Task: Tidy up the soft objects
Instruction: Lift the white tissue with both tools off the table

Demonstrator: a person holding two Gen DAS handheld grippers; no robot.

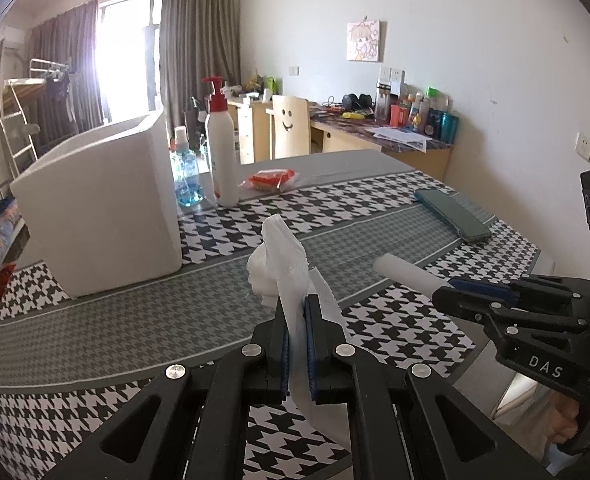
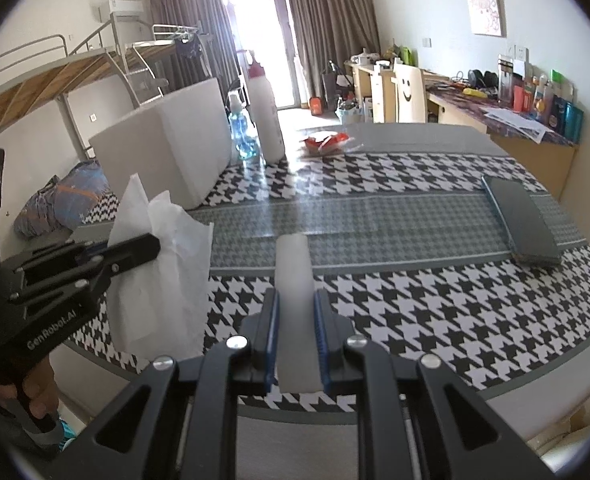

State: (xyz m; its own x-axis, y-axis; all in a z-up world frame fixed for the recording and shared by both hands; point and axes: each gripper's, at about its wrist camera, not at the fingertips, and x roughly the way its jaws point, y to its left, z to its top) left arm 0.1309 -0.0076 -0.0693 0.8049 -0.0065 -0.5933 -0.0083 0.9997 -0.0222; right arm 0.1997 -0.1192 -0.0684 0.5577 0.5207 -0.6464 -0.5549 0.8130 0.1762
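Left wrist view: left gripper point(image 1: 297, 344) clamped on white tissue point(image 1: 281, 264); at three o'clock, right gripper point(image 1: 447, 290) gripping white foam roll point(image 1: 407, 276).

On the table point(image 1: 143, 332): box point(image 1: 99, 212) at left, bottles point(image 1: 221, 148) just right of it, packet point(image 1: 271, 179) beside them (farther back), flat case point(image 1: 453, 216) well apart at right.

The tissue point(image 1: 285, 264) looks thin, crinkled and matt, like paper. The white roll point(image 2: 293, 280) is smooth and matt. Both claws point(image 1: 297, 344) point(image 2: 295, 340) are matt black plastic with shiny metal screws. The bench point(image 1: 135, 320) wears woven houndstooth cloth.
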